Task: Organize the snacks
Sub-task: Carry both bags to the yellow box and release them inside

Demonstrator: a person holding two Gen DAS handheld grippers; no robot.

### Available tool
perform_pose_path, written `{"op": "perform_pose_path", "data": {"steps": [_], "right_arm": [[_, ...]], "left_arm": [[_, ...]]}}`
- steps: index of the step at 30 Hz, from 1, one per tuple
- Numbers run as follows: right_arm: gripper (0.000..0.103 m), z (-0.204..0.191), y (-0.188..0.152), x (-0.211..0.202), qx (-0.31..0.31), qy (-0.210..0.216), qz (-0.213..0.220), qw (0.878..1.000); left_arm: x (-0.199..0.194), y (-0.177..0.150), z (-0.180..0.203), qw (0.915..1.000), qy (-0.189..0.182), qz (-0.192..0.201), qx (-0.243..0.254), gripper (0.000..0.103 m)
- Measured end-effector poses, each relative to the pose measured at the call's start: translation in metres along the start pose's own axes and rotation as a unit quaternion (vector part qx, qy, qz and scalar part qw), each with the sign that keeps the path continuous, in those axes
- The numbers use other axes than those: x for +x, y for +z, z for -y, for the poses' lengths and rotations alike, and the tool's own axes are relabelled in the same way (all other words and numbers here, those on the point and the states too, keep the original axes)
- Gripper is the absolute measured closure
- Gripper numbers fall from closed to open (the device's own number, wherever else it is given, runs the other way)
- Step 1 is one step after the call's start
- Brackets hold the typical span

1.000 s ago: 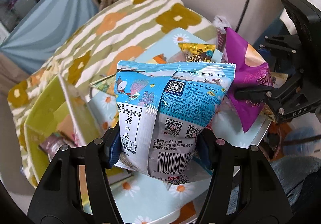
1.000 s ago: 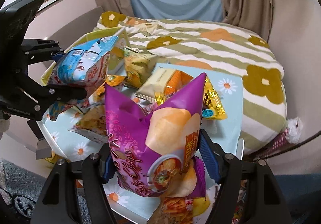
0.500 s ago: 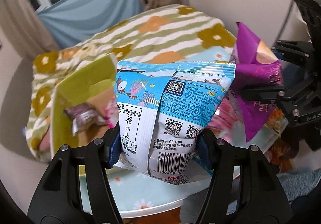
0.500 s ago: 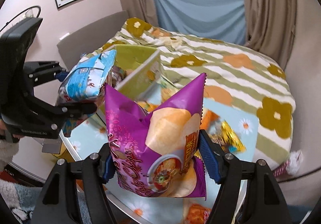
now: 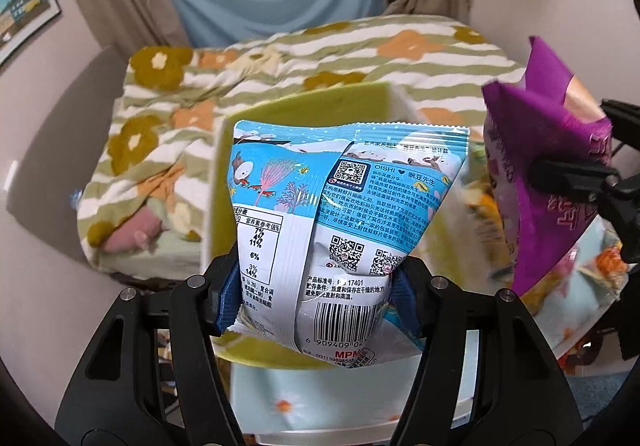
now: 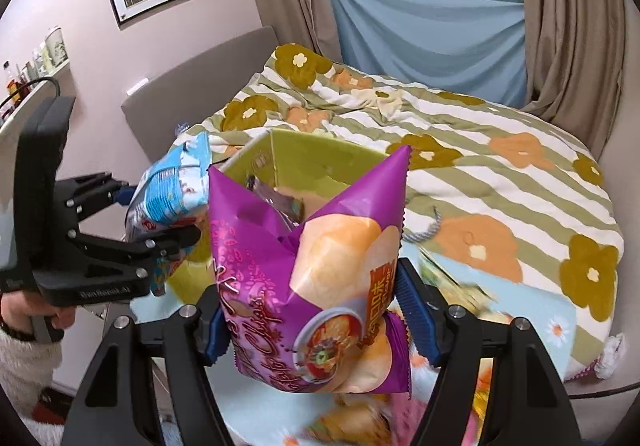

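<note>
My left gripper is shut on a light blue Oishi snack bag and holds it up in front of the open yellow-green box. My right gripper is shut on a purple chip bag, also held above the table. In the right wrist view the blue bag and left gripper are at the left, beside the box, which holds a dark wrapped snack. The purple bag shows at the right of the left wrist view.
A small table with a light blue daisy cloth carries several loose snack packets. Behind it is a bed with a striped floral blanket, a grey headboard, curtains and a blue sheet over the window.
Both grippers have swung left with their bags, towards the yellow-green box. The box now sits straight behind the blue bag, and the table's snack pile has slid to the right and down.
</note>
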State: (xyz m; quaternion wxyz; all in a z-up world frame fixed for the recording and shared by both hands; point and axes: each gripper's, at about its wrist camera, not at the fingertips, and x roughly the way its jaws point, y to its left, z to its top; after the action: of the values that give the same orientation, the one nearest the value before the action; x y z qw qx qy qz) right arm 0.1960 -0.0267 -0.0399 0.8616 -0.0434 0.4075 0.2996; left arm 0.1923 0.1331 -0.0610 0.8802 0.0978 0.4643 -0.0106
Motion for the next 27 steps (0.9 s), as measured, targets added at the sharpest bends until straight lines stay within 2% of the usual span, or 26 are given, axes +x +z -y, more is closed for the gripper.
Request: {"op": "perform_pose_path", "data": {"steps": [4, 9, 10, 13, 18, 27], "right_arm": [[0.035, -0.024, 0.018, 0.034, 0.010, -0.030, -0.018, 0.999], [0.035, -0.038, 0.028, 0.064, 0.037, -0.073, -0.035, 0.996], [0.035, -0.039, 0.029, 0.067, 0.043, -0.081, -0.038, 0.995], [0.035, -0.042, 0.030, 0.078, 0.061, -0.104, -0.044, 0.992], [0.035, -0.042, 0.028, 0.088, 0.079, -0.120, -0.061, 0.988], [0.035, -0.052, 0.026, 0.096, 0.082, -0.093, -0.073, 0.990]], "left_arm": [[0.033, -0.006, -0.030, 0.9995, -0.007, -0.027, -0.017, 0.042], [0.065, -0.014, -0.043, 0.9978, -0.026, -0.057, -0.023, 0.041], [0.068, -0.015, -0.042, 0.9975, -0.029, -0.059, -0.024, 0.037], [0.075, -0.021, -0.041, 0.9973, -0.038, -0.055, -0.030, 0.000], [0.070, -0.028, -0.042, 0.9973, -0.050, -0.047, -0.026, 0.000], [0.052, -0.044, -0.052, 0.9974, -0.030, -0.039, -0.053, 0.000]]}}
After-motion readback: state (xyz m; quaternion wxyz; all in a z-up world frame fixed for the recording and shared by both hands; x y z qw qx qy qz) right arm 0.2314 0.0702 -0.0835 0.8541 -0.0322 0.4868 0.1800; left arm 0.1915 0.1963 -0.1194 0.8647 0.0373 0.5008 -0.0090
